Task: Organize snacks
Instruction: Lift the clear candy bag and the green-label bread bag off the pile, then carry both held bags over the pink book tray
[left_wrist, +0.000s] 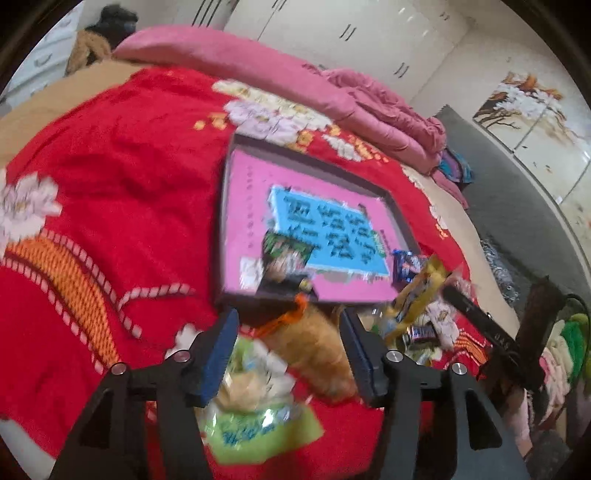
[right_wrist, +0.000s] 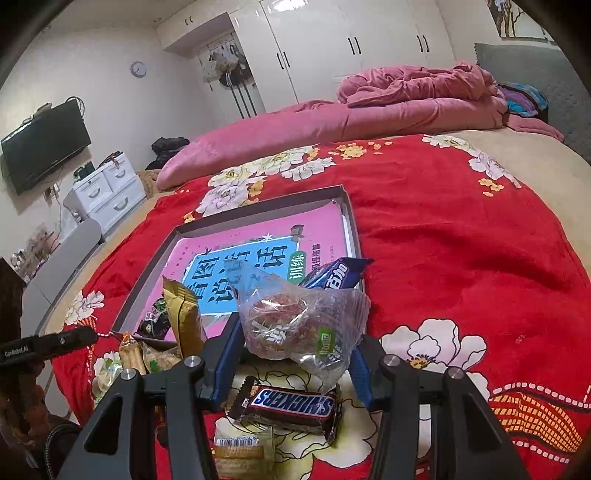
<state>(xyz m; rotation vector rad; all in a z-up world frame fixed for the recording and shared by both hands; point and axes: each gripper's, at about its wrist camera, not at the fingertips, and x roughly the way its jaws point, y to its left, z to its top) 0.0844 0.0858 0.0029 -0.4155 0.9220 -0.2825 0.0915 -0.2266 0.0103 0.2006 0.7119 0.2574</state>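
Lying nearest on the red flowered blanket (right_wrist: 461, 240) of the bed, a Snickers bar (right_wrist: 288, 404) is seen just below the right tongs (right_wrist: 295, 354), with a small tan packet (right_wrist: 242, 448) nearer still. The right tongs are pinched on a clear bag with a round pastry (right_wrist: 295, 325), which is held above the blanket between the blue pads (right_wrist: 227, 365). Just beyond it, a blue wrapped bar (right_wrist: 338, 275) is laid across the near right corner of a shallow tray (right_wrist: 258, 210), and a gold packet (right_wrist: 184, 317) stands tilted at the tray's near edge beside a dark green packet (right_wrist: 155, 317). A pink and blue book (right_wrist: 258, 254) is laid flat inside the tray. In the left wrist view, which is blurred, the left tongs (left_wrist: 290, 354) are spread wide, with nothing gripped; a green and white packet (left_wrist: 255, 406) and an orange-brown packet (left_wrist: 317, 354) lie on the blanket beneath and between the fingers. A yellow packet (left_wrist: 421, 291) is seen to the right, near the tray's corner. Farther off, a rumpled pink quilt (right_wrist: 369, 110) is heaped along the bed's far edge, and white wardrobes (right_wrist: 332, 44) are ranged on the far wall.
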